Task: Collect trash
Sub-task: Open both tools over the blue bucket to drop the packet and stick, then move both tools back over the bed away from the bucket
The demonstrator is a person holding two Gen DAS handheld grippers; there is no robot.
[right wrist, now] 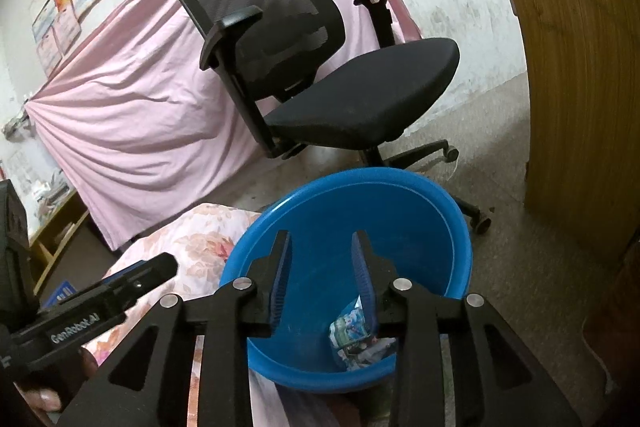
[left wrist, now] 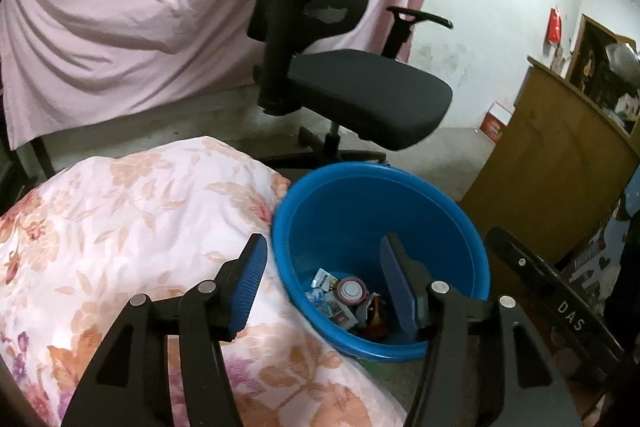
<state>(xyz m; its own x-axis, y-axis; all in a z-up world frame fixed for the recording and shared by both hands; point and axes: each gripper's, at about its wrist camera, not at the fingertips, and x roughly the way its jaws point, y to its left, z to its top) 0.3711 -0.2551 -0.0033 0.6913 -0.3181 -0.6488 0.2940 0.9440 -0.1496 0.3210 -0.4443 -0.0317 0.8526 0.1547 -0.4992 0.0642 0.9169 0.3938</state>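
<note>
1. Trash (left wrist: 344, 297): wrappers, a small round pink-lidded container and packets sit at the bottom of the blue bin (left wrist: 340, 203). Right view shows a printed packet (right wrist: 352, 327) inside the bin too, low on the near wall, just under the right claw's right finger. Can't tell if it touches that finger.
2. Bin is the landmark. It stands on the floor, mouth tipped towards both cameras, pressed against the floral bedding (left wrist: 132, 227) on its left. Likely parked there so drops from the bed side go straight in.
3. Left gripper (left wrist: 322, 275): jaws about half open, nothing between them. Left finger is over the bedding, right finger over the bin mouth, so it straddles the rim. Reads as a release pose, pointed down into the bin.
4. Right gripper (right wrist: 320, 267): jaws partly open, narrower than the left, nothing gripped. Both fingers hang over the bin opening, aimed down at the contents.
5. Left tool also shows in the right view, left of the bin, over the bedding.
6. Beyond the bin: black mesh office chair (left wrist: 360, 95), pink sheet (left wrist: 120, 15) hung behind it, wooden cabinet (right wrist: 580, 87) to the bin's right.
7. Judgement: drop step looks done for both. No loose trash visible outside the bin in these views.
</note>
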